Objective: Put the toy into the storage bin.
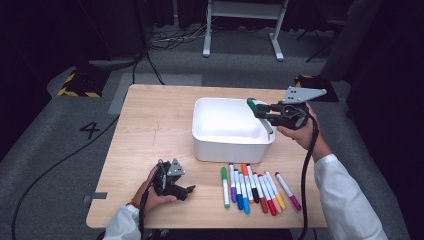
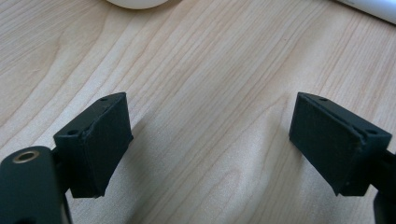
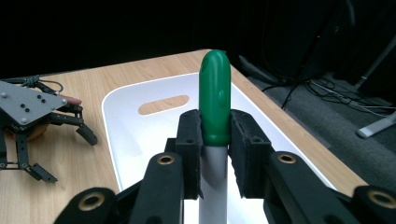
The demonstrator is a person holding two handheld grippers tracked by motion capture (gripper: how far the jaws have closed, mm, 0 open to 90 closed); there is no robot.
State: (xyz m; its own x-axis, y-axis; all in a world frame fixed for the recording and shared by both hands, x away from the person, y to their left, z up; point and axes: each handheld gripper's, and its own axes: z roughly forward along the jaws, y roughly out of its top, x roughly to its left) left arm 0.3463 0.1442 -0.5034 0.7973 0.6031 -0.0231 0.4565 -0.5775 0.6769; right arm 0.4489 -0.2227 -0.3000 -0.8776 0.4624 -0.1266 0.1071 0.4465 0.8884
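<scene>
Right gripper [image 1: 263,111] clamps green-capped marker [image 1: 254,106] over white bin [image 1: 232,145] | left gripper [image 1: 186,190] open, idle | we judge bin empty, ten markers [image 1: 255,189] left on table [image 1: 150,130].

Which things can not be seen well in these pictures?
- Green marker: right gripper view, its lower barrel is hidden behind the right hand-held gripper.
- Tub: high view, its floor is glared white.
- Markers: high view, print too small.
- Left hand-held gripper: left gripper view, the bottom edge cuts its body.
</scene>
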